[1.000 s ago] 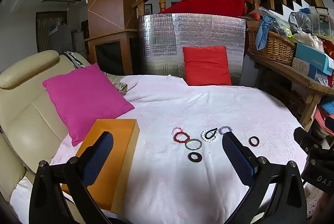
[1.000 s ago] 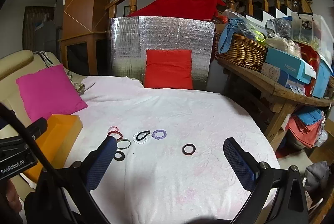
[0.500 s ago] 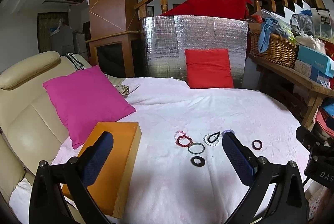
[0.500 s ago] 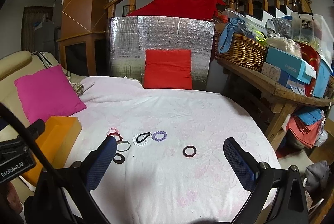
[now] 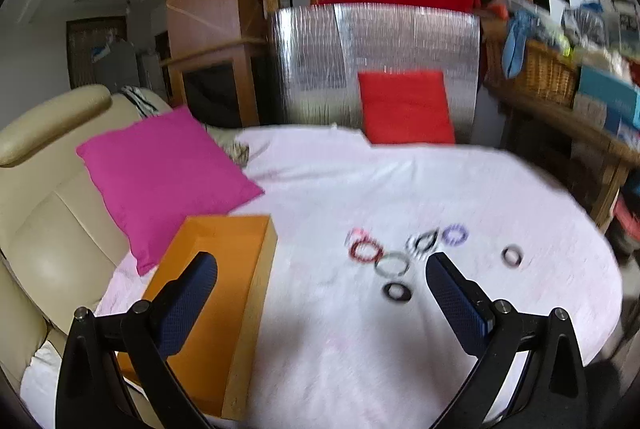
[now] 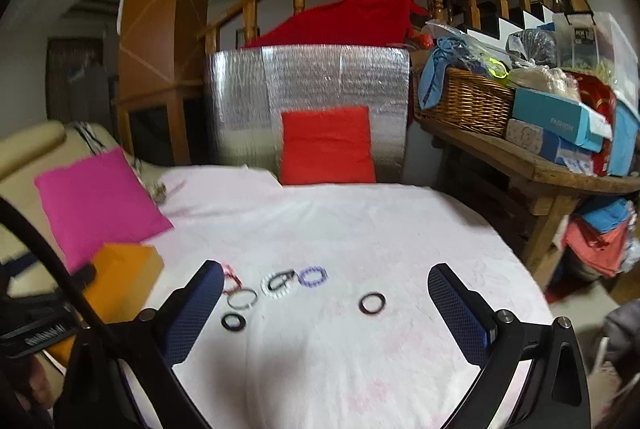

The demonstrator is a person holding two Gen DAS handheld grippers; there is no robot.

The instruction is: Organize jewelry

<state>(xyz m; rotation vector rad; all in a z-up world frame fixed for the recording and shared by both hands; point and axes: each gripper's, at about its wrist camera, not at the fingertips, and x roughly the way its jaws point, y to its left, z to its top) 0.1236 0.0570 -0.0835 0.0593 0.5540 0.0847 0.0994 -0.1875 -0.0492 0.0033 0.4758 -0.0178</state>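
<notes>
Right wrist view: both claws wide open and empty, jewelry all loose on the cloth.

Nearest, the right gripper [image 6: 326, 313] is spread wide with nothing in it, and the left gripper [image 5: 322, 299] is just as open and empty over by the orange box [image 5: 224, 293]. Past the fingertips sit the bracelets [image 6: 276, 287] in a loose cluster, with a dark ring [image 6: 373, 303] off alone to their right. I'd guess they're light, and the beaded ones floppy, so pinching across one side of the band looks safest; the hard rings may skid or snag on the soft pink cloth [image 6: 360, 229]. Further back there's a pink cushion [image 6: 96, 201], a red cushion [image 6: 327, 145] against silver foil board, a cluttered wooden shelf, and a stair railing.
</notes>
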